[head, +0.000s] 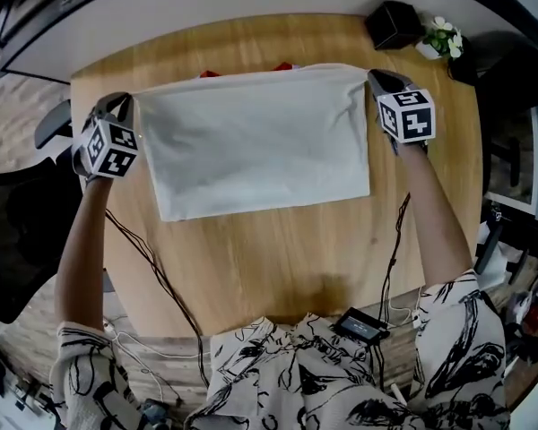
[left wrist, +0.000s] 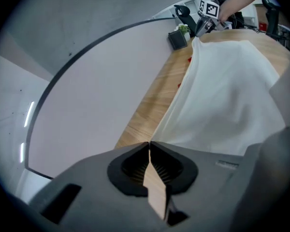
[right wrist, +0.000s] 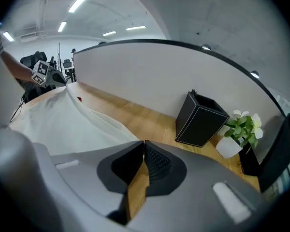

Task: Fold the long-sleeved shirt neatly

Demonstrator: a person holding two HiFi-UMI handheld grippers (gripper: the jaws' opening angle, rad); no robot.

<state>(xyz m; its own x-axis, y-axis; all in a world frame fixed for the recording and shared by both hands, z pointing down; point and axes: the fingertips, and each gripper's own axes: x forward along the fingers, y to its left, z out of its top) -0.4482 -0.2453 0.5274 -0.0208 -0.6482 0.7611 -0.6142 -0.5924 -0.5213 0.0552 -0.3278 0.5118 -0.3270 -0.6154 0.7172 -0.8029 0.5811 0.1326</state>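
A white long-sleeved shirt (head: 260,141) lies as a wide folded rectangle on the round wooden table (head: 278,267). Its far edge runs taut between my two grippers. My left gripper (head: 127,104) is at the shirt's far left corner and is shut on the cloth; in the left gripper view the shirt (left wrist: 227,91) runs straight from the closed tips (left wrist: 149,143). My right gripper (head: 375,79) is shut on the far right corner, and the shirt (right wrist: 63,124) stretches away from its closed tips (right wrist: 143,142). Each gripper sees the other at the far end of the shirt's edge.
A black box (head: 394,23) and a small potted plant (head: 441,38) stand at the table's far right. Small red items (head: 209,73) peek out behind the shirt's far edge. A dark device (head: 363,327) and cables lie at the near edge. A curved white partition (right wrist: 135,76) backs the table.
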